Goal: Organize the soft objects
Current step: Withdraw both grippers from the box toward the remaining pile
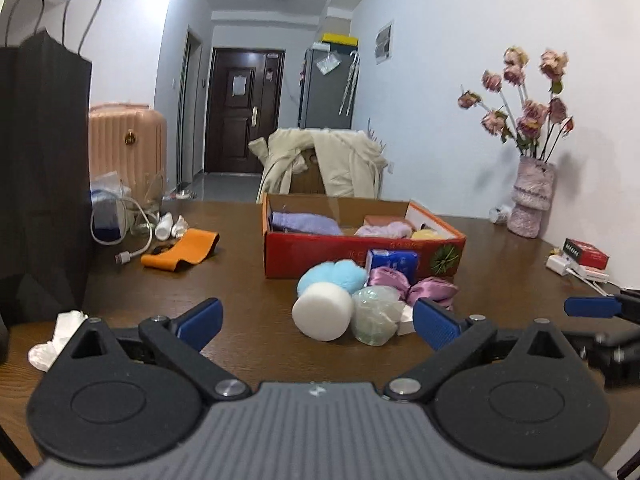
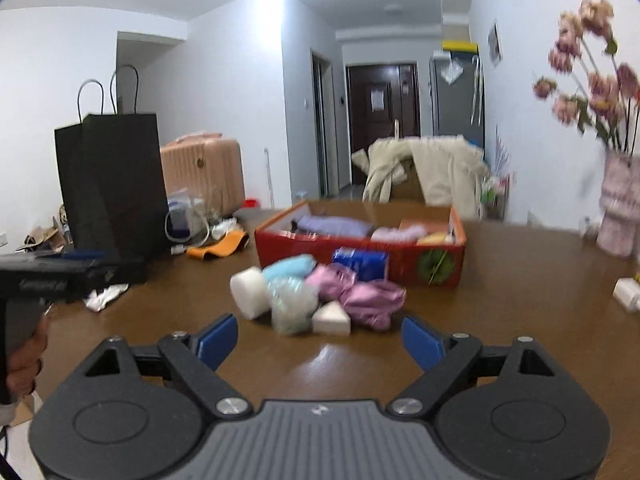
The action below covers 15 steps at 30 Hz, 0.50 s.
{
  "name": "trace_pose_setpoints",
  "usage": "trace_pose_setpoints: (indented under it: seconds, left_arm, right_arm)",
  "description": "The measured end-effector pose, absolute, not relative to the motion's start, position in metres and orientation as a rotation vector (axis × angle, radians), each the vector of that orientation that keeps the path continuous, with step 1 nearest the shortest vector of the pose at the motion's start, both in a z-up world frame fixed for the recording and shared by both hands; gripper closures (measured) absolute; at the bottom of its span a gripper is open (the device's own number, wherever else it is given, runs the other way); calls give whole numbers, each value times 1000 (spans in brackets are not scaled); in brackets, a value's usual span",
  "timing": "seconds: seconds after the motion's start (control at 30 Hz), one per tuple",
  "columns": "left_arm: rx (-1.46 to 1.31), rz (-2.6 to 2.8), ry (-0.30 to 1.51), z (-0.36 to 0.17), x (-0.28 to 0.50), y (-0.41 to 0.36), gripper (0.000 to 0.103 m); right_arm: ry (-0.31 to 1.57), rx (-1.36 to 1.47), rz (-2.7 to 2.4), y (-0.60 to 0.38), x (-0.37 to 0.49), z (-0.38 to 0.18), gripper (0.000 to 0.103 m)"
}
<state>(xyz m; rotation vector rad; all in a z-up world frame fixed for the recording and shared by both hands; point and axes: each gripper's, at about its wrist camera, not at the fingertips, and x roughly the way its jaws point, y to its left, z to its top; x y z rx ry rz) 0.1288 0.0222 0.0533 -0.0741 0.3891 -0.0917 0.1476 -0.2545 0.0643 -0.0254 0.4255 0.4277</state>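
Observation:
A pile of soft things lies in front of a red cardboard box (image 1: 360, 254) (image 2: 316, 254): a white foam cylinder (image 1: 322, 312) (image 2: 251, 292), a blue fluffy ball (image 1: 332, 276) (image 2: 290, 266), a pale green bubble-wrap bundle (image 1: 376, 314) (image 2: 291, 306), pink satin scrunchies (image 1: 434, 290) (image 2: 370, 300), a white wedge sponge (image 2: 332, 319) and a blue tissue pack (image 1: 394, 262) (image 2: 362, 262). The box holds a lilac cloth (image 1: 304, 224) (image 2: 334, 225) and other soft pieces. My left gripper (image 1: 318, 322) is open, empty, just short of the pile. My right gripper (image 2: 320, 342) is open and empty, also before the pile.
A black paper bag (image 1: 40, 176) (image 2: 112, 184) stands at the left with cables, an orange band (image 1: 182, 254) (image 2: 218, 249) and crumpled tissue (image 1: 56, 338) nearby. A vase of dried flowers (image 1: 532, 196) (image 2: 620, 204) stands at the right. A coat-draped chair (image 1: 324, 164) is behind the table.

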Motion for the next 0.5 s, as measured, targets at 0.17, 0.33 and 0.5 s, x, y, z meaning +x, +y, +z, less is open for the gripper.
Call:
trace_pose_setpoints:
  seconds: [0.17, 0.33, 0.5]
  left_arm:
    - [-82, -110, 426, 41, 154, 22, 2]
    - [-66, -126, 448, 31, 190, 21, 12]
    - [-44, -157, 489, 20, 238, 19, 18]
  right_arm:
    - [452, -18, 433, -245, 163, 59, 23]
    - [491, 13, 441, -235, 193, 52, 33]
    - [541, 27, 435, -218, 228, 42, 47]
